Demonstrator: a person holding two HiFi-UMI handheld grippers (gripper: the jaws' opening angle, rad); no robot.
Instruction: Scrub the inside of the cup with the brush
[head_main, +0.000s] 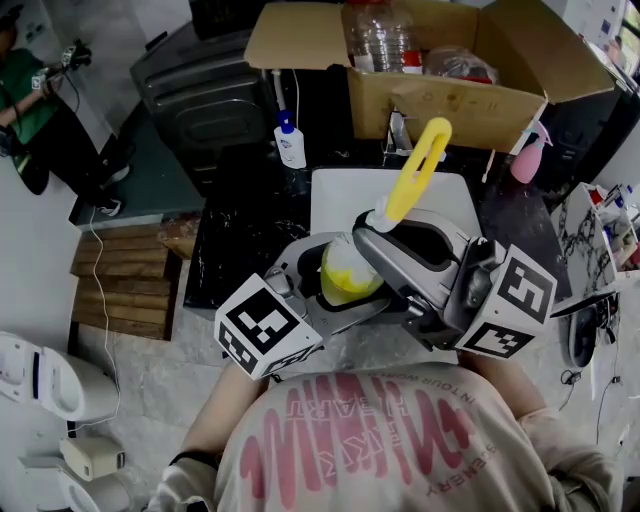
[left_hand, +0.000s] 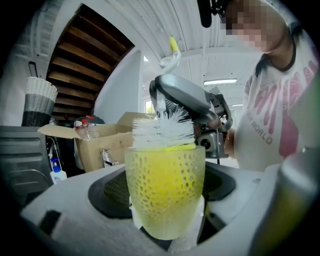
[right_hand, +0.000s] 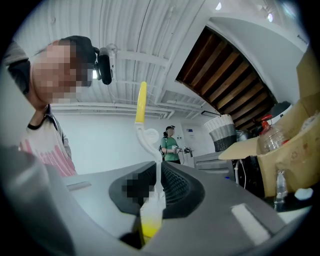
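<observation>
Partly inside the cup, brush bristles above its rim.

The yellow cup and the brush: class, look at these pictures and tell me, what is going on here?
A person holds a hand-held gripper in each hand. The left hand-held gripper is shut on the yellow dimpled cup. The right hand-held gripper is shut on the stem of the brush, whose yellow handle points up and away. The white bristles sit at the cup's mouth, many showing above the rim, so scrubbing looks under way or about to start.
</observation>
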